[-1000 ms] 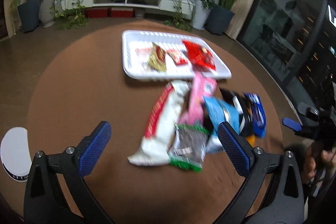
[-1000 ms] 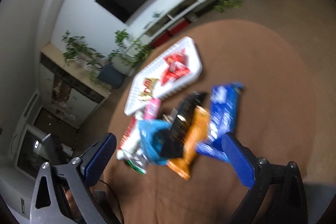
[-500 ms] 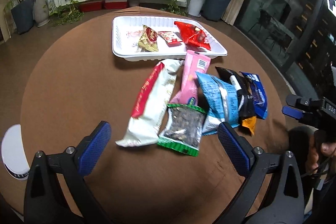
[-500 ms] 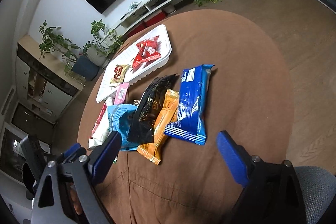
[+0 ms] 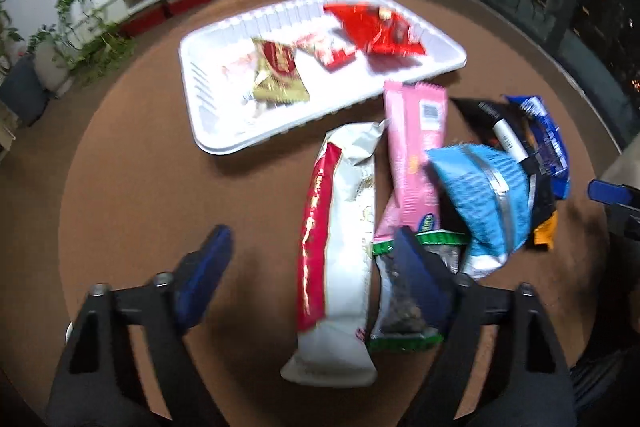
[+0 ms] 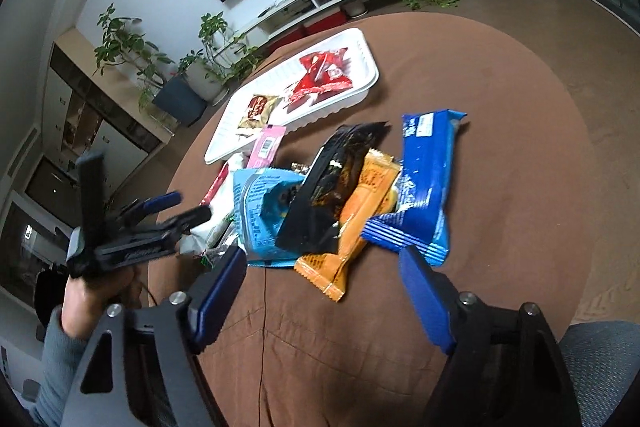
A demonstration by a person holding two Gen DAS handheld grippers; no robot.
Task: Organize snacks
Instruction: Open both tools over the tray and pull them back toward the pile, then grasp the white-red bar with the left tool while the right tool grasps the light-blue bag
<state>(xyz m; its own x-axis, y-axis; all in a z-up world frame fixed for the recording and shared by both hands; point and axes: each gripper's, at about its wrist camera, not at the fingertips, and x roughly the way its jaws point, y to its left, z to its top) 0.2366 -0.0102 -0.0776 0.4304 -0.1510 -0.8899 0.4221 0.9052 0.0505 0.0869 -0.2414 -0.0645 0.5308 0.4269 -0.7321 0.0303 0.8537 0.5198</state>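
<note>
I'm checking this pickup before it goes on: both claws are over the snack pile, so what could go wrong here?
1. The left claw is closing over the white-and-red pack, with one finger over the green-edged pack; it may catch both.
2. The black pack, orange pack and blue pack overlap, so the closing right claw may drag the others.

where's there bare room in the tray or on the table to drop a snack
In the white tray, the near-left corner beside the gold packet is bare; the red packets fill its right end. On the brown table, the stretch left of the white-and-red bar is free, and so is that right of the blue packet. Between them the wrappers overlap.
</note>
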